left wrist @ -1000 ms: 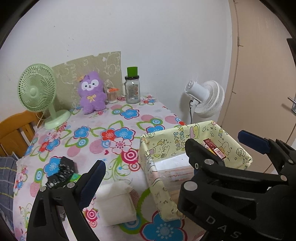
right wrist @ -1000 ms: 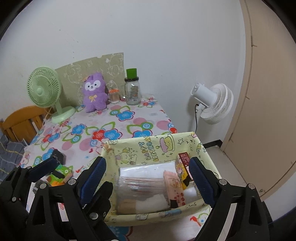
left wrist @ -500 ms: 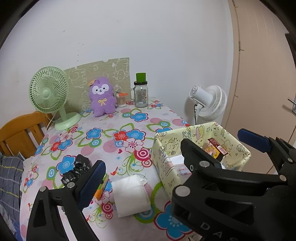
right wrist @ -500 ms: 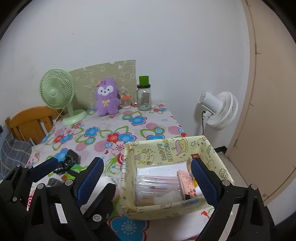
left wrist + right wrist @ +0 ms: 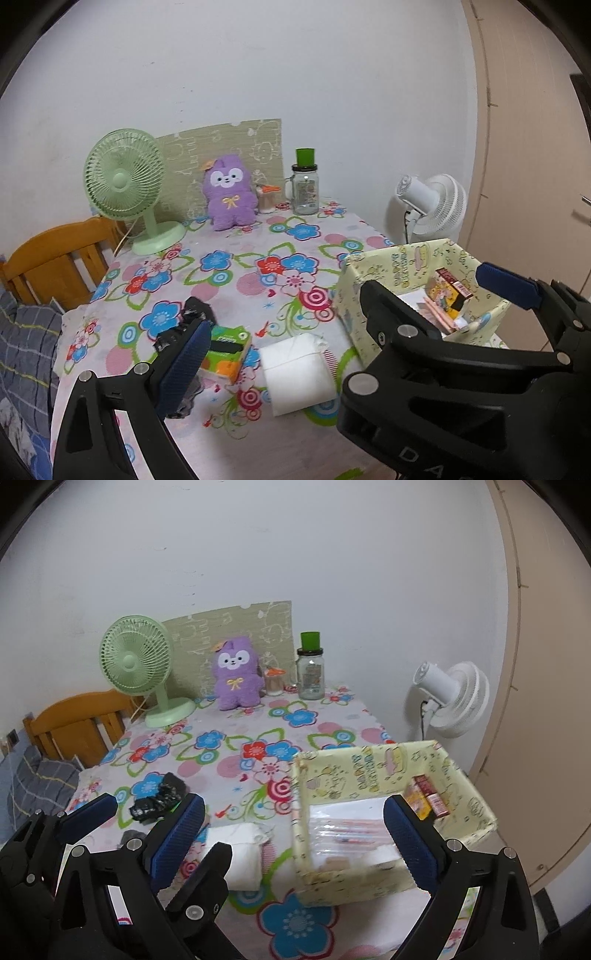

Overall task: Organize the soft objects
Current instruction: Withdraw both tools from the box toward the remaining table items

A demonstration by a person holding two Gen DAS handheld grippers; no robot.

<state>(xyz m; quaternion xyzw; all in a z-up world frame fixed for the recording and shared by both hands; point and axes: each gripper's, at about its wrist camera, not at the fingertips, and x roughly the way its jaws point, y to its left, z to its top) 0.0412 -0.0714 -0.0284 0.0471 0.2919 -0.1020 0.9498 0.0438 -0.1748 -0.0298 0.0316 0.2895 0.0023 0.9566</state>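
White tissue pack [image 5: 297, 373]: flat on flowered tablecloth [image 5: 236, 273], just left of yellow basket [image 5: 424, 291], ahead and below between the spread, empty left gripper [image 5: 332, 321] fingers; right gripper [image 5: 291, 834], likewise spread, nearer basket.

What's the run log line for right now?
left gripper: open, empty | right gripper: open, empty | tissue pack: on table beside basket | plush toy: by wall

The right gripper [image 5: 436, 417] body reads "DA" (cut off); the yellow box [image 5: 373, 775] wall says "HAPPY BIRTHDAY".
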